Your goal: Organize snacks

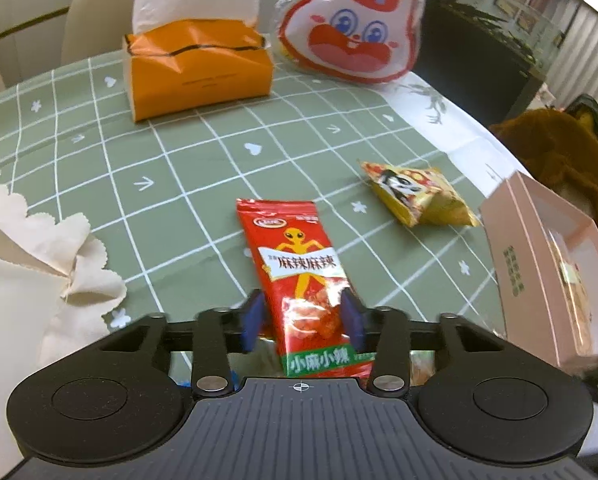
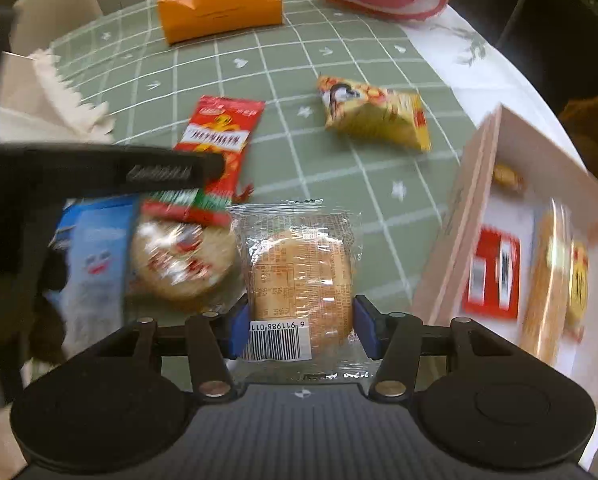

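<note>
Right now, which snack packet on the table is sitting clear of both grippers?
The yellow triangular packet, alone on the green cloth. The red spicy packet sits in the left jaws; the clear-wrapped round cake sits in the right jaws.

Orange tissue box point(image 1: 197, 66) far centre on green grid tablecloth point(image 1: 171, 168), rabbit-face bag point(image 1: 353, 24) to its right, cream scalloped cloth point(image 1: 31, 264) near left, beige chair point(image 1: 99, 8) beyond table.

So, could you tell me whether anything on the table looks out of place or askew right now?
Nothing is spilled or damaged. The yellow snack packet lies alone and crooked on the green tablecloth, away from the pink box, and the cream cloth at the table's edge is rumpled.
</note>
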`<state>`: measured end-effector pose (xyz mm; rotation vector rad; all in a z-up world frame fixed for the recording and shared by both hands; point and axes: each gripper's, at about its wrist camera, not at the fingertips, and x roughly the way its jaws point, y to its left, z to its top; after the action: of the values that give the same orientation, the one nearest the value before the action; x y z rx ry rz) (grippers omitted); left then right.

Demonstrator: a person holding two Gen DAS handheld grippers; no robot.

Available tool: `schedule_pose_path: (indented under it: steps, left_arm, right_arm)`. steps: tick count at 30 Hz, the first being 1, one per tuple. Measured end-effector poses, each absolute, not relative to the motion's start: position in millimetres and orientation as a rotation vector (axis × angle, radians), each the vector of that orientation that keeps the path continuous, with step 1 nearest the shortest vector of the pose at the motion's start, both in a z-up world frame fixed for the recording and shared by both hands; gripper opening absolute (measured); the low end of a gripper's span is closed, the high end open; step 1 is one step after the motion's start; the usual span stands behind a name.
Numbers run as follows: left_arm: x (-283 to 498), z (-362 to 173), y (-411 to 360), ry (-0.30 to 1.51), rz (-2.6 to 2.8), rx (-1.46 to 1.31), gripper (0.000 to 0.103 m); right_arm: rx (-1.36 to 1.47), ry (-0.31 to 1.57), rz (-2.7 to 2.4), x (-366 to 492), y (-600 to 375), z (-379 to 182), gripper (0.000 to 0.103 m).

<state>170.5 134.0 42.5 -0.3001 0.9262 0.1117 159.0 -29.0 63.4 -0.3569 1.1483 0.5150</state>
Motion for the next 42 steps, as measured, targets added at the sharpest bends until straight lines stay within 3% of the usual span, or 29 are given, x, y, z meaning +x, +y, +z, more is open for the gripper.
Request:
schedule_pose_path:
  steps: [5,24,26,34,42]
  left_arm:
    - [151.1,45.8,111.5,0.917,0.052,-0.284,0.021]
    - [56.0,42.5,41.4,0.984,-0.232,-0.43,0.02]
    - [51.0,46.6,39.7,0.975,-0.222,-0.413,0.02]
    - [48.2,52.6,45.1,0.957,-0.194,-0.412,0.019]
    - [48.7,49.4,53.7,0.958,-0.176,-0.449,0.019]
  right_arm:
    - [-0.275,1.154,0.506,119.4,-68.0,70.3,0.052]
    - [-0.006,1.136,0.245,78.2,-200.7,53.2,0.054]
    - [-0.001,1.137,0.252,77.4,-202.6,53.2,0.06]
    - [-0.048,1.093,0.307,61.0,-185.6,65.0,0.067]
    - [0.04,1.217,0.444,45.3,-154.1,55.8,0.072]
